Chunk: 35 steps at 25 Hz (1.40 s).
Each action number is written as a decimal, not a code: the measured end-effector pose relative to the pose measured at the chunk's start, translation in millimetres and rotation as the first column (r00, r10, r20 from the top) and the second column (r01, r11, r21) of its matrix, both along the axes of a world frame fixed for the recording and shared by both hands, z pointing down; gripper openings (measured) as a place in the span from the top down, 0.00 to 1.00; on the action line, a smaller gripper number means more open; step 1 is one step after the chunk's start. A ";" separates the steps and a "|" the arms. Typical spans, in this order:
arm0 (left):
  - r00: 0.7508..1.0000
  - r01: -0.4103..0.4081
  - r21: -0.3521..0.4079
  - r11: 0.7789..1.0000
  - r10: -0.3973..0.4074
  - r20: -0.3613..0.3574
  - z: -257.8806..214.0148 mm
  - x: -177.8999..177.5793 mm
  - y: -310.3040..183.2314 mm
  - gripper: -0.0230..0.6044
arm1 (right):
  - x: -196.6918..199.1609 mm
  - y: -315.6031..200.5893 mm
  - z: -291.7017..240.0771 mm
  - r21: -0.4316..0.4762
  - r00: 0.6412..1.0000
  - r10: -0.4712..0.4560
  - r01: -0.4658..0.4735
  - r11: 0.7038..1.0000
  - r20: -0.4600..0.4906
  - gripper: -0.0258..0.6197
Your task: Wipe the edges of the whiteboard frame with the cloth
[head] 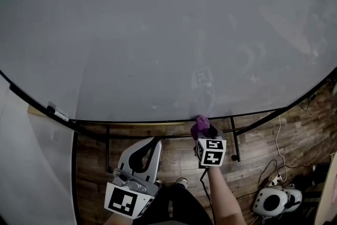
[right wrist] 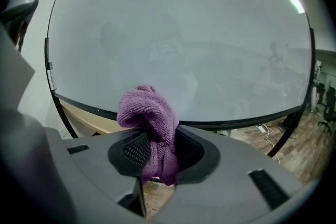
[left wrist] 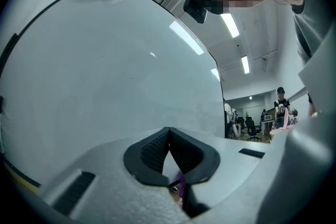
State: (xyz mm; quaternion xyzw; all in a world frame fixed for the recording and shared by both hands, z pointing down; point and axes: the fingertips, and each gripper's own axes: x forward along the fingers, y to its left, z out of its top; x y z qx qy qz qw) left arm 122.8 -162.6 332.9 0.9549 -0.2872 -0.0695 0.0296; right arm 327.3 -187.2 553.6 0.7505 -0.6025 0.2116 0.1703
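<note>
The soft, light cloth (head: pixel 201 123), pinched mid-bunch in the closed right gripper (head: pixel 204 132), sits at the bottom frame (head: pixel 131 123) of the whiteboard (head: pixel 158 34) and should mould easily to it, while the left gripper (head: pixel 152 143) hangs closed, empty.

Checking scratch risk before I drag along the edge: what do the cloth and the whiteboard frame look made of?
The cloth is purple and matte with a soft looped pile. It bunches and folds limply, so it is probably microfibre or terry. The whiteboard frame is a thin black strip, smooth with a slight sheen. It is likely painted metal or plastic, but I can't tell which.
</note>
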 end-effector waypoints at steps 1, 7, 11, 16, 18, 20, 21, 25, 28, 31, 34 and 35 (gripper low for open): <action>1.000 0.000 -0.001 1.000 0.000 0.006 1.2 -0.8 -1.2 0.94 | -0.1 -0.2 0.3 0.002 1.000 0.004 -0.004 1.000 0.000 0.79; 1.000 0.014 0.008 1.000 -0.014 0.014 2.2 10.4 -2.0 0.94 | 0.5 -2.0 1.3 0.010 1.000 -0.024 0.025 1.000 -0.004 0.79; 0.998 0.060 0.014 0.998 -0.060 0.011 3.2 27.9 1.7 0.94 | -1.5 -3.1 3.8 0.020 0.997 -0.072 0.072 0.997 0.016 0.79; 0.995 0.095 0.028 0.995 -0.096 0.014 -2.4 55.6 16.0 0.94 | 0.1 -2.6 2.2 0.025 0.988 -0.152 0.151 0.988 0.031 0.79; 0.994 0.107 0.031 0.994 -0.107 0.014 -4.8 66.7 22.3 0.94 | 6.0 0.5 0.8 0.028 0.984 -0.175 0.174 0.984 0.037 0.79; 0.993 0.118 0.026 0.993 -0.118 0.016 -4.8 77.1 28.1 0.94 | 14.8 4.8 -0.3 0.030 0.981 -0.191 0.190 0.981 0.037 0.79; 0.992 0.125 0.025 0.992 -0.125 0.018 -4.2 81.2 29.9 0.94 | 19.3 6.3 -0.3 0.032 0.980 -0.197 0.196 0.980 0.037 0.79; 0.990 0.139 0.021 0.990 -0.139 0.017 -2.2 98.1 35.9 0.94 | 36.6 11.8 -0.9 0.037 0.977 -0.212 0.210 0.977 0.036 0.79; 0.990 0.140 0.020 0.990 -0.140 0.016 0.0 110.9 41.4 0.94 | 49.1 16.6 -0.8 0.040 0.975 -0.220 0.218 0.975 0.030 0.79; 0.990 0.138 0.015 0.990 -0.138 0.016 1.9 122.5 45.8 0.94 | 60.5 20.8 0.0 0.043 0.974 -0.223 0.222 0.974 0.027 0.79; 0.990 0.139 0.012 0.990 -0.139 0.019 3.9 134.0 49.4 0.94 | 74.7 24.6 0.7 0.047 0.976 -0.218 0.216 0.975 0.022 0.79; 0.990 0.139 0.017 0.990 -0.140 0.019 4.2 138.1 50.6 0.94 | 80.0 26.1 0.9 0.048 0.976 -0.216 0.215 0.975 0.020 0.79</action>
